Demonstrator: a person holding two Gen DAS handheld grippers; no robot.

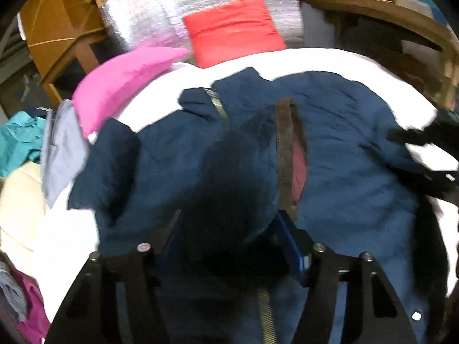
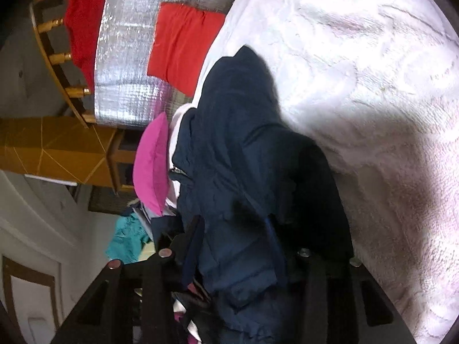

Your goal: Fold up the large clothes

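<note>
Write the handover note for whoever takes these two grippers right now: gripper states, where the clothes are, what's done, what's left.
Left gripper: navy jacket fabric bunched between its fingers; whether they pinch it is hidden.
Right gripper: same, jacket fabric fills the gap between its fingers, grip hidden.
Jacket: spread on the white bedspread, zip open, pink lining showing.
Other clothes: a heap at the bed's left edge, teal, grey and cream.
Done: jacket laid out.
Left: fold the jacket, then the heap.

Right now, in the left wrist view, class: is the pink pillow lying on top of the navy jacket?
No. The pink pillow lies beside the navy jacket on the white bedcover, off its upper left edge.
</note>
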